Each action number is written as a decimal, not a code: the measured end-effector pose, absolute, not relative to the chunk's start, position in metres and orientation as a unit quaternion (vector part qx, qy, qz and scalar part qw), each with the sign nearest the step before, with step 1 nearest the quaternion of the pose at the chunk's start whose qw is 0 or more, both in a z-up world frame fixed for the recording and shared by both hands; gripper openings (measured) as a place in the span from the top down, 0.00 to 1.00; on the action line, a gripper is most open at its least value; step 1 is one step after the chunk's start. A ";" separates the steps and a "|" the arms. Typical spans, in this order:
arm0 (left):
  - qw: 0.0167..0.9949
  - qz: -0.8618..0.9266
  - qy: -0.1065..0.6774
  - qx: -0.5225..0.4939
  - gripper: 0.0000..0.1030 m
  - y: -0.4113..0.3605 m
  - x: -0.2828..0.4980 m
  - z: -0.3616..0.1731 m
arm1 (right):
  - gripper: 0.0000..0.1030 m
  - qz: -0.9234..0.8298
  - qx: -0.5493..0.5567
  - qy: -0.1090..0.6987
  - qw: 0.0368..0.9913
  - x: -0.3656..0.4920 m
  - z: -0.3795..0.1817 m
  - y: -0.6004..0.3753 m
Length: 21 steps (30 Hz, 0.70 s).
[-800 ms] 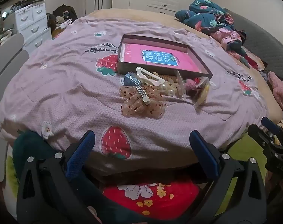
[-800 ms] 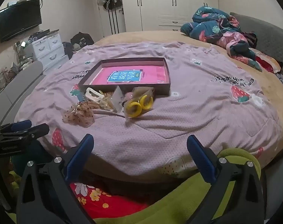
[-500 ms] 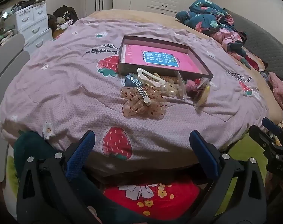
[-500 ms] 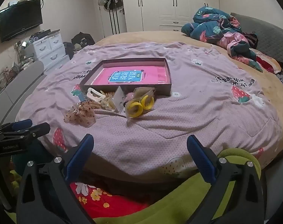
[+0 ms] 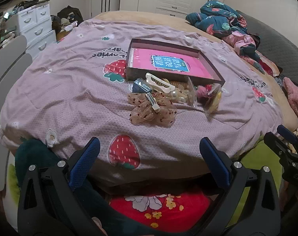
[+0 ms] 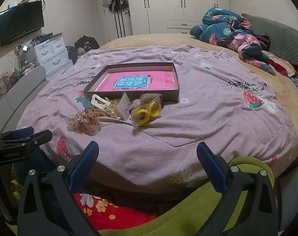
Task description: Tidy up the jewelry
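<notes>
I hold the left gripper (image 5: 149,153) and the right gripper (image 6: 148,157) low at the near edge of the bed, both with jaws spread wide and empty. The jewelry pile (image 5: 168,96) lies on the purple blanket (image 5: 70,98), touching the near wall of the shallow box (image 5: 214,68). In it: a dotted scrunchie (image 6: 84,123), a white hair claw (image 5: 158,83), and bagged yellow hoops (image 6: 146,113). A pink book (image 6: 137,82) lies inside the box.
</notes>
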State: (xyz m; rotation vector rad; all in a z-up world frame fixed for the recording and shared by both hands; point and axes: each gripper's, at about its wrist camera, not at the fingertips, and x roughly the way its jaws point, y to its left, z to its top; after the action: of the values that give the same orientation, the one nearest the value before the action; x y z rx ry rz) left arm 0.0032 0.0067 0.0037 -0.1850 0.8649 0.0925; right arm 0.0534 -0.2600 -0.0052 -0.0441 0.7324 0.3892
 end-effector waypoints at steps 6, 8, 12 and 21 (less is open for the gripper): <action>0.903 0.045 0.418 -0.090 0.08 0.006 0.004 0.005 | 0.04 0.189 -0.017 0.357 0.915 0.054 -0.004 -0.260; 0.903 0.045 0.417 -0.090 0.08 0.006 0.003 0.005 | 0.04 0.189 -0.016 0.356 0.915 0.054 -0.004 -0.261; 0.903 0.045 0.417 -0.090 0.08 0.006 0.004 0.005 | 0.04 0.189 -0.018 0.356 0.915 0.054 -0.005 -0.260; 0.903 0.045 0.417 -0.091 0.08 0.006 0.003 0.005 | 0.04 0.191 -0.018 0.357 0.914 0.054 -0.005 -0.260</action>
State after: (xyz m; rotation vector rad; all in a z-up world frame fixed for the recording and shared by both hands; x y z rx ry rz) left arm 0.0029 0.0056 0.0045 -0.1877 0.8617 0.0927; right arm 0.0540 -0.2597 -0.0050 -0.0372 0.7358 0.3936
